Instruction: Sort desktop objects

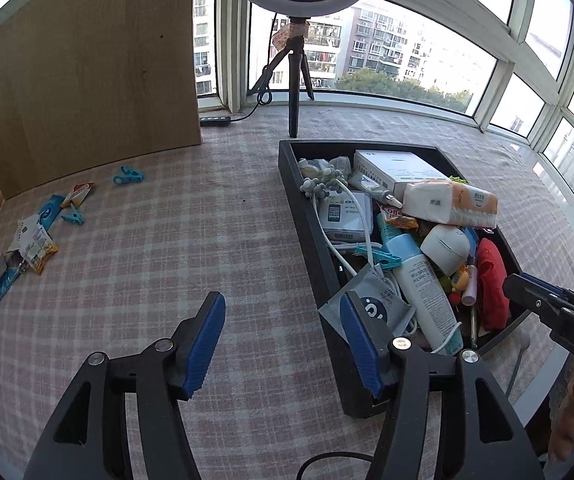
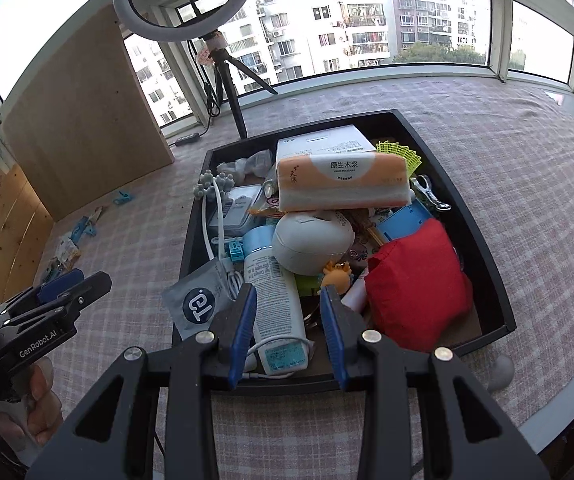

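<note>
A black tray point(image 1: 311, 232) point(image 2: 483, 240) on the checked tablecloth is piled with objects: an orange tissue pack point(image 2: 343, 184) point(image 1: 451, 204), a white round case point(image 2: 313, 242), a white tube point(image 2: 277, 308) point(image 1: 427, 296), a red cloth pouch point(image 2: 415, 284), a grey sachet point(image 2: 199, 300) point(image 1: 371, 304) hanging over the rim. My left gripper point(image 1: 283, 342) is open and empty above the cloth, left of the tray. My right gripper point(image 2: 289, 330) is open and empty over the tray's near end, with the tube between its fingers' line of sight.
Several small packets point(image 1: 33, 240) and blue clips point(image 1: 129, 176) lie on the cloth at the left by a wooden board point(image 1: 87, 72). A ring light on a tripod point(image 1: 297, 80) stands behind the tray. Windows ring the table's far side.
</note>
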A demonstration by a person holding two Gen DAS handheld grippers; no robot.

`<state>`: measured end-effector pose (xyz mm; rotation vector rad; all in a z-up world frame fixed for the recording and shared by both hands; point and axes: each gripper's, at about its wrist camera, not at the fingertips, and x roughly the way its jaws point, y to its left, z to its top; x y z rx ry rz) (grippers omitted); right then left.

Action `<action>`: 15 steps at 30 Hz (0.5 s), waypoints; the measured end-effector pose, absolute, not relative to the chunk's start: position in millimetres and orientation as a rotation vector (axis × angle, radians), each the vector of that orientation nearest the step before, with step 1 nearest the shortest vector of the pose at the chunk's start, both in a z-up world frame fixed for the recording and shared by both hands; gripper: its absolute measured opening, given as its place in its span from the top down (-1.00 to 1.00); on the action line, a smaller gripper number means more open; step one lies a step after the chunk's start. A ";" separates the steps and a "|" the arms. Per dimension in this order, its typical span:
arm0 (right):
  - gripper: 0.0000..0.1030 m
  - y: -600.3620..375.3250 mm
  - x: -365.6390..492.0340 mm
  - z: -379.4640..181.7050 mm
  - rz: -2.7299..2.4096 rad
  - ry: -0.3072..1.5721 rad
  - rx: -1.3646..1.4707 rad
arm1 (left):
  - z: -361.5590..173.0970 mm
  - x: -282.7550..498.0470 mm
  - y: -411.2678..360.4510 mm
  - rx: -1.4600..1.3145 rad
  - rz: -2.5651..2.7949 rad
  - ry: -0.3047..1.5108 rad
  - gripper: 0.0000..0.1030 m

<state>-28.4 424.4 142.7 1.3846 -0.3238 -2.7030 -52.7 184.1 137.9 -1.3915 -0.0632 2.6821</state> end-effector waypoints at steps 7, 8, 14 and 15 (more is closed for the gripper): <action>0.36 352.8 -35.6 142.1 -2.616 -0.255 1.368 | 136.9 -43.8 114.9 -1.445 2.748 -0.124 -0.13; 0.36 342.0 -37.7 142.3 -2.601 -0.247 1.364 | 136.9 -43.0 104.3 -1.452 2.759 -0.135 -0.13; 0.28 279.6 -50.9 140.8 -2.519 -0.182 1.344 | 134.2 -36.9 36.7 -1.494 2.838 -0.212 -0.13; 0.21 269.4 -52.6 139.9 -2.509 -0.169 1.340 | 132.7 -35.6 25.2 -1.500 2.850 -0.229 -0.13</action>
